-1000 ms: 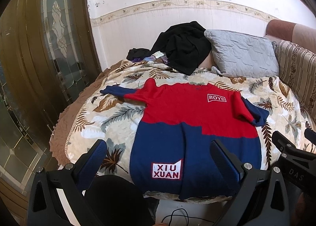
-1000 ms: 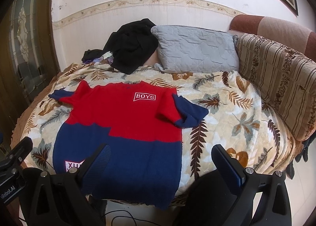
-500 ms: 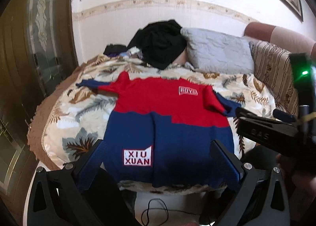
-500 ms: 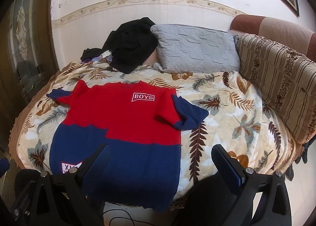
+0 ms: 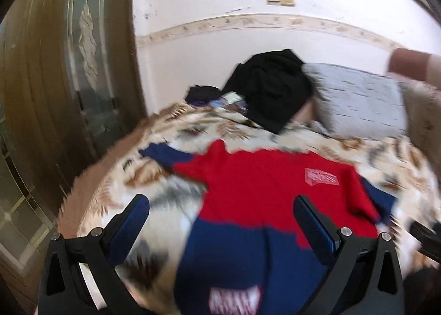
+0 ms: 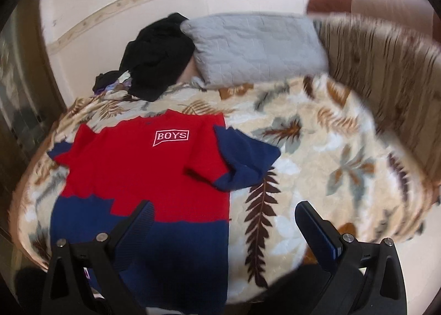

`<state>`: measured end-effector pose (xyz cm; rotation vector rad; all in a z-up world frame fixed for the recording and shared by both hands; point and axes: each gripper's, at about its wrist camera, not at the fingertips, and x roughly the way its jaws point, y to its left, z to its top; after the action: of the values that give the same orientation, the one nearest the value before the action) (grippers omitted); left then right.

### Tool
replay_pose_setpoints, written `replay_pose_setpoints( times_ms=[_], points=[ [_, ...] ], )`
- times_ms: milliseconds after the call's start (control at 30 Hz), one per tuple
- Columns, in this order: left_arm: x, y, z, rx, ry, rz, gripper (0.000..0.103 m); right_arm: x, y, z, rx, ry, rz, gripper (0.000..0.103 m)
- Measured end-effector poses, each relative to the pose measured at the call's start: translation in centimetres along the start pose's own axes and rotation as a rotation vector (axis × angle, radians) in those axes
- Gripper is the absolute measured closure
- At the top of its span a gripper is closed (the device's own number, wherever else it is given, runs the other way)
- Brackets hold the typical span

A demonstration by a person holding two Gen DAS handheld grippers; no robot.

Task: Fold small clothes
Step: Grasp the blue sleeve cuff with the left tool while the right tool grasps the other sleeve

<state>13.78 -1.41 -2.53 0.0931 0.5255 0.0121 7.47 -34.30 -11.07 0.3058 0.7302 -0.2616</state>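
In the left wrist view, which is blurred, the left tool [image 5: 220, 221] stands wide open with nothing between its two blue-padded fingers [image 5: 129, 228] and hangs over the near edge of the bed [image 5: 154, 177]. The red and blue sweater [image 5: 261, 204] lies spread flat on the leaf-pattern blanket, its blue lower part nearest to the camera and its red chest part farther away, one blue sleeve reaching to the left. Behind it a black garment [image 5: 271, 89] is heaped against the wall, just beside a grey pillow [image 5: 361, 102]. A dark wooden door [image 5: 63, 67] stands at the left. In the right wrist view the right tool [image 6: 223, 228] is also wide open and empty — its left finger appears over the blue hem area of the sweater [image 6: 143, 171], its right finger over bare blanket [image 6: 317, 155]. The white "BOYS" label is readable on the red chest, and the right sleeve is bunched and folded over. The pillow [image 6: 259, 47] and the black garment [image 6: 157, 58] lie at the far side.
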Motion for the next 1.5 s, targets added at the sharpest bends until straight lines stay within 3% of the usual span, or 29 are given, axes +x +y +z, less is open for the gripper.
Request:
replay_pose_setpoints(
  times_ms=[200,333,433,533,567,600,633,667,867,1067,1133,1233,1267,1300,1333,1433,1500],
  points=[
    [11.7,-2.1,2.2,-0.039,0.126,0.016,0.0,7.1,-4.9,1.9,0.225,0.113,0.087,0.0],
    [15.8,-2.9,1.2,-0.056,0.175,0.018,0.0,10.8,-5.5,3.0,0.266,0.161,0.071,0.002],
    [17.9,-2.8,0.3,-0.066,0.258,-0.017,0.0,14.0,-5.3,3.8,0.3,0.19,0.07,0.009],
    [18.7,-2.0,0.8,-0.082,0.276,-0.07,0.0,16.5,-5.4,3.9,0.36,0.237,0.04,0.023],
    [18.9,-1.7,1.0,-0.075,0.267,-0.049,0.0,16.8,-5.4,4.0,0.364,0.223,0.018,0.033],
    [19.1,-1.2,1.1,-0.069,0.259,-0.025,0.0,17.0,-5.2,4.2,0.345,0.213,0.003,0.056],
    [19.4,-0.7,1.1,-0.068,0.256,-0.004,0.0,17.0,-4.8,4.7,0.311,0.207,0.018,0.071],
    [19.7,0.0,1.3,-0.076,0.257,0.019,0.0,16.9,-4.7,5.0,0.308,0.201,0.029,0.072],
    [20.8,3.5,2.2,-0.155,0.255,0.102,0.0,14.1,-1.2,9.5,0.259,0.095,0.144,0.073],
    [21.0,6.9,3.3,-0.214,0.21,0.207,0.0,13.3,8.4,13.4,0.138,0.057,0.36,0.073],
    [21.0,7.8,3.4,-0.221,0.199,0.231,0.0,13.9,12.1,13.0,0.095,0.084,0.432,0.073],
    [21.4,9.3,3.4,-0.241,0.205,0.251,0.0,16.5,16.4,11.3,0.062,0.205,0.499,0.067],
    [21.6,9.6,3.3,-0.245,0.209,0.254,0.0,17.4,17.3,10.6,0.061,0.242,0.532,0.057],
    [21.8,10.0,3.2,-0.25,0.216,0.26,0.0,18.5,17.9,9.8,0.074,0.291,0.575,0.03],
    [21.9,10.3,3.1,-0.255,0.221,0.263,0.0,19.3,18.0,9.2,0.096,0.32,0.587,0.022],
    [22.2,10.8,3.1,-0.265,0.224,0.256,0.0,20.0,17.5,7.8,0.112,0.339,0.581,0.021],
    [22.2,10.4,3.1,-0.262,0.219,0.23,0.0,19.9,16.3,7.8,0.097,0.324,0.521,0.021]
  ],
)
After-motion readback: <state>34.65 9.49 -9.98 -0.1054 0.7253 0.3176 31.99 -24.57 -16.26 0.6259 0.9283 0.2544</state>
